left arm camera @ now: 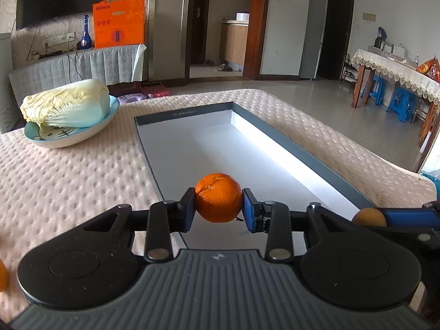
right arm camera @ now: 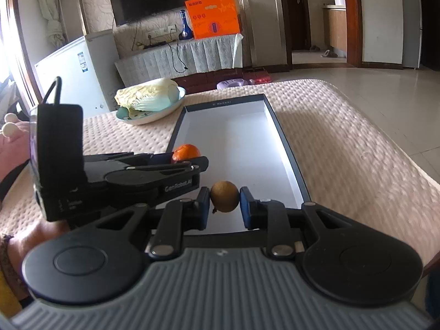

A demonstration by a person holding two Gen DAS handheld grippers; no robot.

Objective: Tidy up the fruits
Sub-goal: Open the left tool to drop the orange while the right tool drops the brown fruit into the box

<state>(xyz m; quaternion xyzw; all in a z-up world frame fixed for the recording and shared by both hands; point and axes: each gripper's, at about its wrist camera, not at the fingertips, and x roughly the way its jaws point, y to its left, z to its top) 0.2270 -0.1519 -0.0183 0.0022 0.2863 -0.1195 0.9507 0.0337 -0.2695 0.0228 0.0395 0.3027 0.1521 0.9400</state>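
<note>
Quilted pink bedding (left arm camera: 68, 178) covers the surface in a tiled living room, and on it lies the long, shallow grey-rimmed tray (left arm camera: 302, 154) with a white floor that we take as the place for the fruit. We carry a piece in each hand. Our left gripper (left arm camera: 219, 209) is clenched on an orange (left arm camera: 218, 196), both blue pads pressed against its sides, and holds it over the near end of the tray. Our right gripper (right arm camera: 225, 202) is clamped on a smaller brown round fruit (right arm camera: 224, 195), also over the tray's near end and just beside the left tool; in the left wrist view that fruit shows at the right edge (left arm camera: 370, 217). No fruit lies on the tray's floor as far as we can see. A cabbage (left arm camera: 68, 104) sits in a blue bowl (left arm camera: 82, 134) well apart, beyond the tray's far left corner, and another bit of orange shows at the left edge (left arm camera: 3, 275), too cropped to identify.

We judge this the carrying step, with both fruits poised for placing. The next move calls for lowering each to the white floor before we let go, since round fruit dropped from above would roll, and for spacing the two so they rest apart.
</note>
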